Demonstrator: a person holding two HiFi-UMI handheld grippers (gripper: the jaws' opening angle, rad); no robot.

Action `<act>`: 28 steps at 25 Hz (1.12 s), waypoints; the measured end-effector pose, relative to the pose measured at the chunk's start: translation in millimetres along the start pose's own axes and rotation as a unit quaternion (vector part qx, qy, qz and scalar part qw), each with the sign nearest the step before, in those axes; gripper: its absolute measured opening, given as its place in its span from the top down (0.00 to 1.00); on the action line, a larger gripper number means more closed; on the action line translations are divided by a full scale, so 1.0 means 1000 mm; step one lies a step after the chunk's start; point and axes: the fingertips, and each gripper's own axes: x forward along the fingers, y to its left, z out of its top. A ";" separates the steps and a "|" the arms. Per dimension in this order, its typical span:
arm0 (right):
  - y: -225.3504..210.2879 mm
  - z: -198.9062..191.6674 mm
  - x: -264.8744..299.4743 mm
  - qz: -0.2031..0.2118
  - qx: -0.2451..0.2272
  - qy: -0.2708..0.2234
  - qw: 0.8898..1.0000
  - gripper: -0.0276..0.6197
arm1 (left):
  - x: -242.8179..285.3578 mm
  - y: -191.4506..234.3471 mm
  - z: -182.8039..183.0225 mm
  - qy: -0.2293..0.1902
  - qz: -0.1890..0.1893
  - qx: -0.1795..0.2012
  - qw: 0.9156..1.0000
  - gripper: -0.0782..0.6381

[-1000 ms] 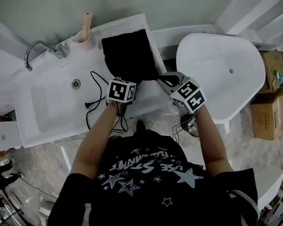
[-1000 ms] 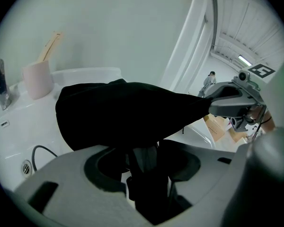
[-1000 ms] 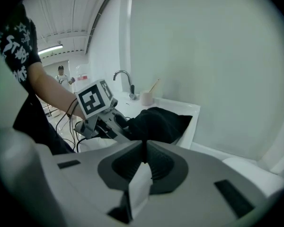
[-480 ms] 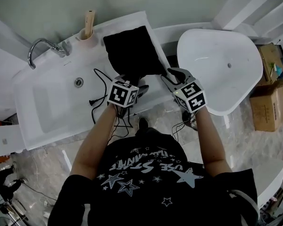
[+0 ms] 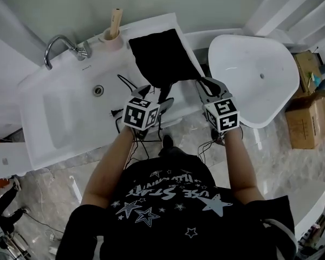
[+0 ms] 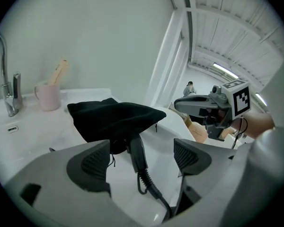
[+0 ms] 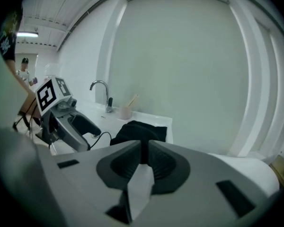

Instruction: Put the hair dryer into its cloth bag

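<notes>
My left gripper (image 6: 142,159) has just been opening: jaws spread wide now, pads pressing on nothing. My right gripper (image 7: 142,145) has just been closing, tips about meeting, nothing pinched between them. Both point forward and somewhat down, side by side. Left forearm (image 5: 111,164) and right forearm (image 5: 241,164) reach out bare from my torso, elbows bent.

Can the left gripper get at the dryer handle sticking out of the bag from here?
Probably yes. The jaws of the left gripper have just been opening and stand wide apart, gripping nothing; the handle pokes out of the bag straight ahead in their line, with only its cord trailing near.
</notes>
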 end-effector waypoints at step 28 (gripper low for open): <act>0.168 0.011 -0.085 -0.078 0.046 -0.045 0.995 0.95 | -0.211 0.014 -0.054 -0.126 0.025 -0.002 0.992 0.83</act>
